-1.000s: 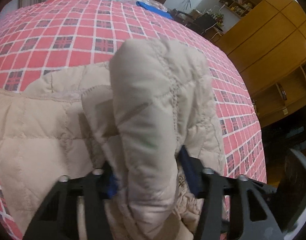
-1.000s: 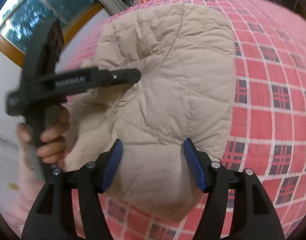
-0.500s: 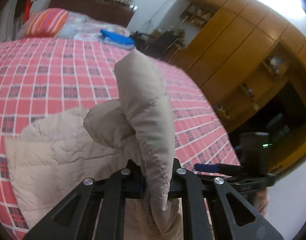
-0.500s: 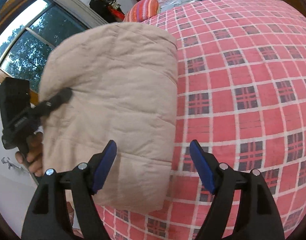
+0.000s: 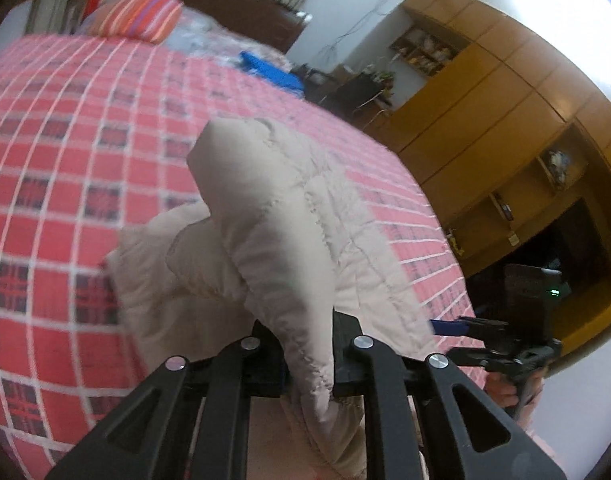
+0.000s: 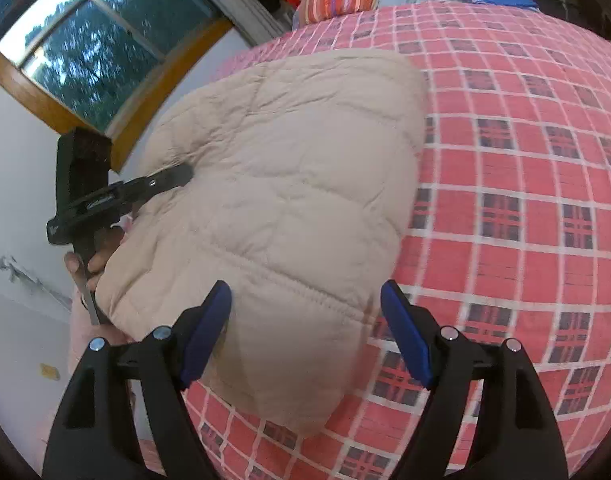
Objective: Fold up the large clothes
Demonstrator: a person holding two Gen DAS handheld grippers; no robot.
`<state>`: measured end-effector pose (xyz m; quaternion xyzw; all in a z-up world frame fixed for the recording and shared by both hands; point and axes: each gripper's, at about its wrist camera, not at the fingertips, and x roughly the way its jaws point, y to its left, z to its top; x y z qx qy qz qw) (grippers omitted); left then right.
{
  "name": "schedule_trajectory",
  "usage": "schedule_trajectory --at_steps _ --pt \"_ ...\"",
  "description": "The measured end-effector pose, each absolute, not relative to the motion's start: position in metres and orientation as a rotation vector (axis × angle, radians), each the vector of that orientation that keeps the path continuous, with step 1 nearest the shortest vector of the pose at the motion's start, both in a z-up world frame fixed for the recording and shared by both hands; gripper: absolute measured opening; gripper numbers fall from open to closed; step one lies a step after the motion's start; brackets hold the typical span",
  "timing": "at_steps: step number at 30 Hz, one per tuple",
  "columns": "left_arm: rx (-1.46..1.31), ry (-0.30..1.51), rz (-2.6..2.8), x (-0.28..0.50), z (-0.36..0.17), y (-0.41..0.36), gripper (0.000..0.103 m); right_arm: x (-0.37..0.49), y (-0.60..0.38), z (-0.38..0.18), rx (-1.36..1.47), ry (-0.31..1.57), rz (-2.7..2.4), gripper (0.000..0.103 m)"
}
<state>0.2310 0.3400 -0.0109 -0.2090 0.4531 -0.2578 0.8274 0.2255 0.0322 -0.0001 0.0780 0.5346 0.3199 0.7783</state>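
Beige quilted jacket (image 6: 281,184) bunched mid-frame on plaid bedspread (image 6: 525,168). Left gripper (image 5: 307,354) clamped on puffy fold; right gripper (image 6: 305,332) wide open, holding nothing. Probably light, soft, springy; best pinched at stitched hem.

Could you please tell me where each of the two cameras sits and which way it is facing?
Left wrist: on the left gripper, facing up the bed toward the wardrobe; it is clamped on the beige quilted jacket, and the right gripper shows at right.
Right wrist: on the open right gripper, facing the window; the left gripper and its hand show.
Both share the jacket, the red checked bedspread and the striped pillow.
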Motion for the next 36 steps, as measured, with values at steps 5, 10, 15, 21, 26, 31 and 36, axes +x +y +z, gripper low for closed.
schedule_trajectory --at_steps 5,10,15,21,26,31,36 --pt "-0.439 0.989 -0.571 0.238 -0.041 0.348 0.017 0.219 0.065 -0.012 0.086 1.188 0.661 0.083" --pt "-0.478 0.991 -0.594 0.244 -0.061 0.357 0.025 0.206 0.084 -0.023 -0.012 1.158 0.575 0.085" --pt "-0.47 1.001 -0.557 0.24 -0.064 0.36 0.034 0.21 0.093 -0.041 -0.062 1.156 0.516 0.085" --pt "-0.307 0.959 -0.283 0.201 -0.021 0.356 0.065 0.218 0.088 -0.048 -0.038 1.17 0.5 0.086" --pt "-0.292 0.955 -0.251 0.144 0.014 0.347 0.069 0.215 0.086 -0.047 -0.034 1.179 0.496 0.086" --pt "-0.211 0.976 -0.28 0.112 0.02 0.309 0.07 0.215 0.088 -0.045 -0.036 1.177 0.49 0.086" --pt "-0.186 1.046 -0.274 0.111 0.007 0.292 0.07 0.208 0.089 -0.042 -0.046 1.161 0.485 0.086"
